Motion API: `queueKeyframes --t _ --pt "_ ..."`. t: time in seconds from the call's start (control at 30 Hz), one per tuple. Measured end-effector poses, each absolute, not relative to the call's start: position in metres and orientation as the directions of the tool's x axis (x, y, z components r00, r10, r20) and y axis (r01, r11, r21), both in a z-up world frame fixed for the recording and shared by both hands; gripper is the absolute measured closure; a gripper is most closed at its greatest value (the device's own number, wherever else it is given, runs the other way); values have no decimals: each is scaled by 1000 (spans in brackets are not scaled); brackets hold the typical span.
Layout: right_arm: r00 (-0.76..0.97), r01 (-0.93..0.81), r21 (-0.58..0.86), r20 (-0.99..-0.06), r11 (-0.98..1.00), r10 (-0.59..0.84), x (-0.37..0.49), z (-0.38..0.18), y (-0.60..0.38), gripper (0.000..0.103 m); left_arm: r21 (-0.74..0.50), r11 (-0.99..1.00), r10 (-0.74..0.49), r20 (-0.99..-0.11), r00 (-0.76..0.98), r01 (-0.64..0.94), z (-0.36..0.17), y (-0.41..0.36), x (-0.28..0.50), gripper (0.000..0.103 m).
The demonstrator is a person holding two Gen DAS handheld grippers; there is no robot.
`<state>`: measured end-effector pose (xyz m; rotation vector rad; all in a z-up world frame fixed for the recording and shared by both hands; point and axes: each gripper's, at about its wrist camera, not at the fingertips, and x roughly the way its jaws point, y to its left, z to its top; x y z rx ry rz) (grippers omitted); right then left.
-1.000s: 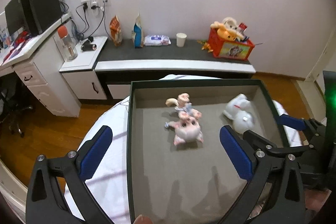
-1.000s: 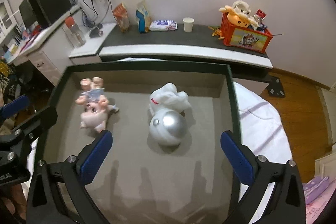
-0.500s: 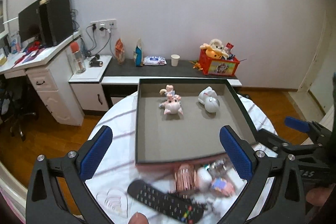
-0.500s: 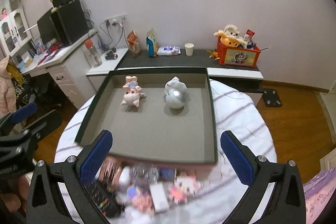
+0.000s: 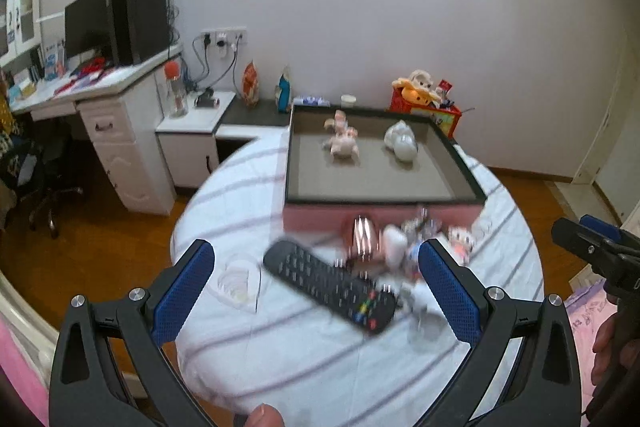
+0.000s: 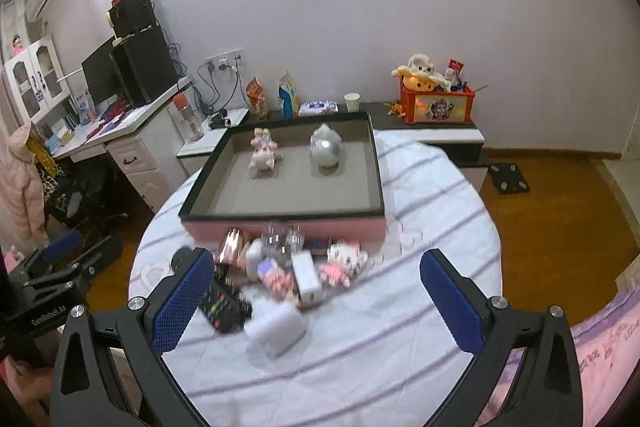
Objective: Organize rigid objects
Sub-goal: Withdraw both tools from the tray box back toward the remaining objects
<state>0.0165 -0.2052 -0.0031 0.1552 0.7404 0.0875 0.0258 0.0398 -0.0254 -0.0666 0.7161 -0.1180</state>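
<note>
**Evidently between picks: both tools empty over the clutter**

Evidently neither tool holds anything: the left gripper (image 5: 316, 291) and the right gripper (image 6: 318, 293) both have their fingers spread wide with nothing between them, a posture that suits choosing the next item rather than carrying one.

Beyond both sets of fingers sits the tray (image 6: 376, 179), a pink-sided box with a dark rim, on the striped surface (image 6: 432, 195). Inside it, toward its far end, lie a pink figurine (image 6: 262, 155) and a silver ball toy (image 6: 326, 147), apart from each other, which suggests sorted items go in there.

The unsorted pile lies between the tray and the fingers. A black remote (image 5: 332, 285) rests just ahead of the left fingers, angled across the gap. Ahead of the right fingers are a small plush doll (image 6: 344, 263), a white block (image 6: 276, 331) and several blurred small items too smeared to name. The remote looks the handiest candidate for the left tool.
</note>
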Motion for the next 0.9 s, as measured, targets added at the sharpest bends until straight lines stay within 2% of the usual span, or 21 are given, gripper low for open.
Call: queueKeyframes --t 0.33,0.9 --pt "681 -23 177 -718 984 145 -15 -38 -199 0 -119 990 -138 -674 726 77 -48 38 -8 0" --pt "670 -77 142 -726 987 157 -20 -41 -174 0 -101 992 -124 -665 737 76 -44 36 -15 0"
